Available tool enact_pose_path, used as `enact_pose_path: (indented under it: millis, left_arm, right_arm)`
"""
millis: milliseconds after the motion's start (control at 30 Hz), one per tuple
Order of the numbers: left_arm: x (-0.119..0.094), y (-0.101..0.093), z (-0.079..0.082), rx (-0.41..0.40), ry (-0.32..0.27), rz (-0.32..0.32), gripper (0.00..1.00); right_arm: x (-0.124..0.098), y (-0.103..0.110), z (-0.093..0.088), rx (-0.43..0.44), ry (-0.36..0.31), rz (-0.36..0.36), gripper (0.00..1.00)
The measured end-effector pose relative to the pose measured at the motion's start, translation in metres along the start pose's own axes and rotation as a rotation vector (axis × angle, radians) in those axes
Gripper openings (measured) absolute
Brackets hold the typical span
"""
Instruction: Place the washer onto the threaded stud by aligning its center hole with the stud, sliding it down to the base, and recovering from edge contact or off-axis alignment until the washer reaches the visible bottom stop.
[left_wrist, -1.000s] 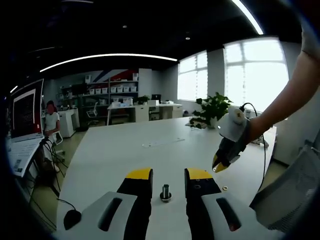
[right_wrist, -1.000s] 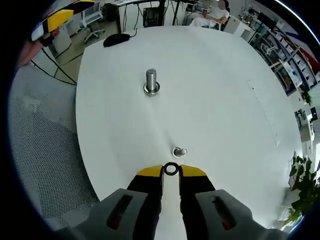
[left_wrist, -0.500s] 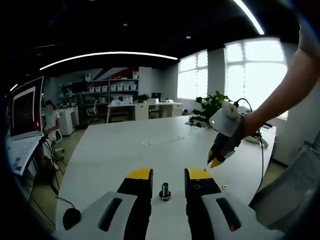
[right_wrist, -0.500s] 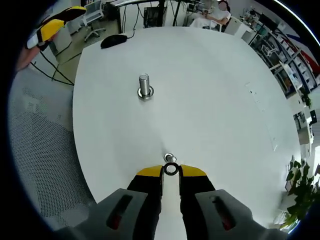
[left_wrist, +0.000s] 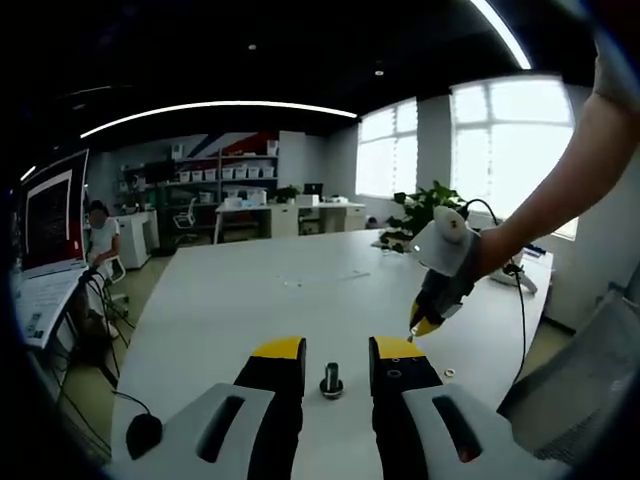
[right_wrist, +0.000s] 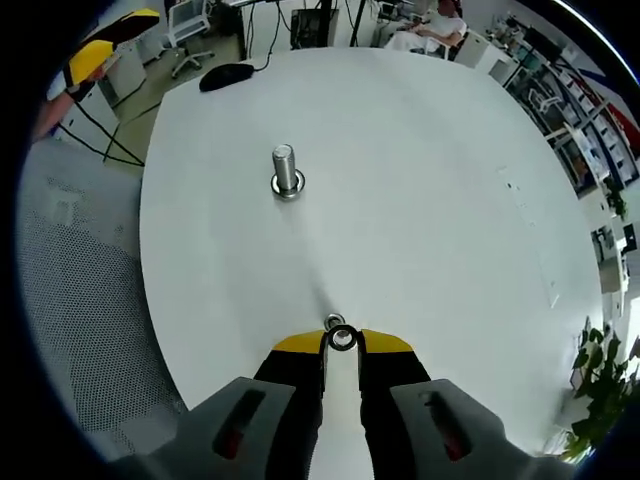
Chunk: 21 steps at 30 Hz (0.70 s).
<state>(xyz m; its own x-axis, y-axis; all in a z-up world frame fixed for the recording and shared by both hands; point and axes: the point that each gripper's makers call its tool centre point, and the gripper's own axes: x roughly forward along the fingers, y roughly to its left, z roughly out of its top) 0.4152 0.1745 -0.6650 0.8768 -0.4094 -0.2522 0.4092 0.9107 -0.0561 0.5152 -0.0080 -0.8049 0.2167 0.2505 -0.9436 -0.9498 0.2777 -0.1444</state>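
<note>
Here the white desk (right_wrist: 430, 200) carries the threaded stud (right_wrist: 284, 171), upright near one edge and well apart from the right gripper (right_wrist: 342, 344). That gripper's jaws are closed on the washer (right_wrist: 342, 339), pinched at their yellow tips (a second small ring (right_wrist: 333, 323) lies on the desk just beyond). The left gripper (left_wrist: 335, 350) rests with jaws open, the stud between them, untouched. Since a second ago the right gripper has drawn closer to the stud, and the loose ring sits nearer its tips.
</note>
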Motion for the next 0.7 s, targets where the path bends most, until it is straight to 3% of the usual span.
enact_pose_path:
  millis: [700]
  left_arm:
    - [-0.0006, 0.0046, -0.0008, -0.001, 0.002, 0.018, 0.23]
  right_arm:
    - [0.0104, -0.0028, -0.0026, -0.013, 0.020, 0.016, 0.14]
